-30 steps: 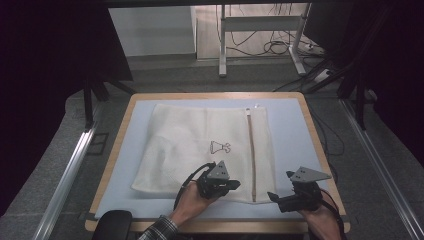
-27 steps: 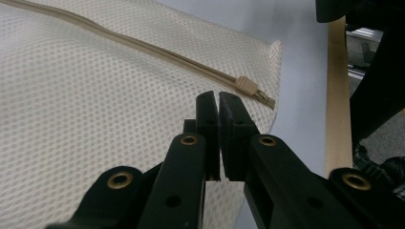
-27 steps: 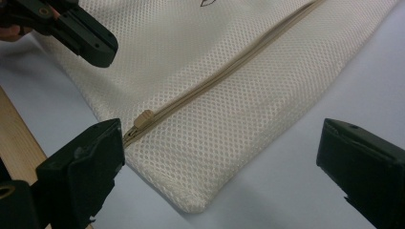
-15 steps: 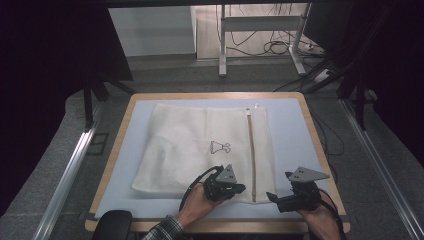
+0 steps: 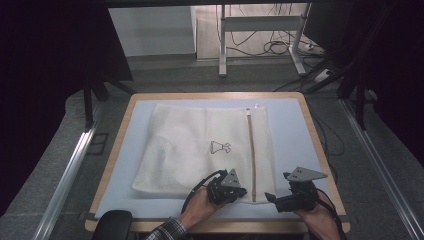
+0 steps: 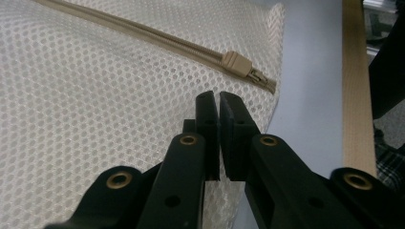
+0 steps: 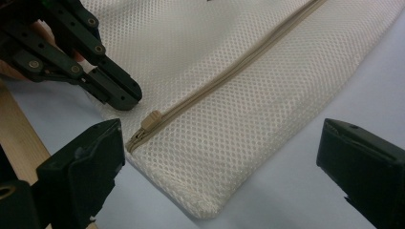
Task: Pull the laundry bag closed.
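Dark room w/ cables on the floor behind; on the blue tabletop [image 5: 120, 165] lay a white mesh bag [image 5: 190, 150], flat, its zip [image 5: 251, 150] running toward the person, slider [image 6: 237, 63] at the near end by the bag's corner. Left gripper [image 6: 218, 102] hovered just short of the slider, jaws nearly together w/ nothing between them. Right gripper [image 7: 215, 157] sat spread wide, straddling the bag's near corner, holding nothing. Risks, as I judged them: the slider was small and low on soft mesh, so narrow jaws could slip off it or pinch mesh instead; w/o the right gripper pinning the corner, a pull on the slider would prob. drag or bunch the whole bag rather than run the zip.
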A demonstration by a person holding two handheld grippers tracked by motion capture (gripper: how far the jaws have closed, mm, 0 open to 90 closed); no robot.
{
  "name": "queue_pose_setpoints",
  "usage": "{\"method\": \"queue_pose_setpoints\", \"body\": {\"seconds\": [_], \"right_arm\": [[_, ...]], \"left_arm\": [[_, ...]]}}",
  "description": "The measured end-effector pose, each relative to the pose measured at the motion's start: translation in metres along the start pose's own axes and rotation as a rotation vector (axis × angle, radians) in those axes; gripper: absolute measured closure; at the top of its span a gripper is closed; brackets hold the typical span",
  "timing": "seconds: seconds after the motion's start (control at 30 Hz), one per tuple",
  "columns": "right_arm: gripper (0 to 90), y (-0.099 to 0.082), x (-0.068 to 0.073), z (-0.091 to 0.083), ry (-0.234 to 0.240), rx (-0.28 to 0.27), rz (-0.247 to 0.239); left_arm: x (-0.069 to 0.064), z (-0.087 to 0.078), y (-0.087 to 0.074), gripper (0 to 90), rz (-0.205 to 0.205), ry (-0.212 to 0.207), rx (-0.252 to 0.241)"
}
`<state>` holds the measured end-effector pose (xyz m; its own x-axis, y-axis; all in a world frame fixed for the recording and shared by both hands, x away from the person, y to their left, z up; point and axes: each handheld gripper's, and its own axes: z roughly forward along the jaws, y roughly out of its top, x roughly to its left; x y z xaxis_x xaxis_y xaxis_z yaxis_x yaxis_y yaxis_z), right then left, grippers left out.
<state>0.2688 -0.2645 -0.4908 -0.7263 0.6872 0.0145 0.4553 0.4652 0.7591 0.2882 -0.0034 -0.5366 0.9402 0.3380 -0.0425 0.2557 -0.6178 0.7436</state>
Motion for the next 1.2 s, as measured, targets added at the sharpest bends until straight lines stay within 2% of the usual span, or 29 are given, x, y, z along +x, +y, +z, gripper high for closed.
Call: {"method": "queue_pose_setpoints", "body": {"seconds": [0.03, 0.17, 0.33, 0.43, 0.53, 0.7, 0.73, 0.77, 0.87, 0.97, 1.0, 1.2], "right_arm": [[2.7, 0.0, 0.0, 0.0, 0.003, 0.001, -0.002], [2.7, 0.001, 0.001, 0.001, 0.02, -0.004, -0.001], [5.5, 0.003, 0.005, 0.003, 0.037, 0.013, -0.026], [8.8, 0.005, 0.007, 0.003, 0.04, 0.013, -0.026], [15.8, 0.006, 0.008, 0.006, 0.045, 0.031, -0.022], [24.3, 0.007, 0.008, 0.009, 0.051, 0.043, -0.024], [27.3, 0.008, 0.008, 0.01, 0.06, 0.047, -0.017], [33.3, 0.009, 0.007, 0.013, 0.089, 0.053, -0.005], [37.4, 0.009, 0.008, 0.015, 0.104, 0.058, -0.009], [44.0, 0.011, 0.009, 0.018, 0.123, 0.054, -0.022], [48.4, 0.012, 0.011, 0.02, 0.138, 0.047, -0.041], [56.7, 0.015, 0.014, 0.029, 0.164, 0.055, -0.088]], "left_arm": [[0.0, 0.0, -0.001, 87.5, -0.013, -0.001, -0.008], [0.0, 0.001, -0.003, 88.1, -0.019, -0.007, -0.024], [-0.001, 0.0, -0.003, 88.1, 0.008, 0.006, -0.016], [-0.001, 0.001, -0.003, 88.1, 0.006, 0.005, -0.019], [-0.001, 0.001, -0.004, 88.1, -0.012, -0.001, -0.029], [-0.001, 0.001, -0.004, 88.1, -0.009, -0.001, -0.024], [-0.001, 0.001, -0.004, 88.1, -0.012, -0.002, -0.024], [-0.001, 0.001, -0.004, 88.1, -0.013, -0.003, -0.025], [0.0, 0.001, -0.004, 88.1, -0.007, -0.004, -0.018], [0.0, 0.0, -0.004, 88.1, -0.006, -0.006, -0.017], [0.0, 0.0, -0.004, 88.1, -0.006, -0.007, -0.017], [0.0, 0.001, -0.004, 88.0, -0.025, -0.01, -0.031]]}}
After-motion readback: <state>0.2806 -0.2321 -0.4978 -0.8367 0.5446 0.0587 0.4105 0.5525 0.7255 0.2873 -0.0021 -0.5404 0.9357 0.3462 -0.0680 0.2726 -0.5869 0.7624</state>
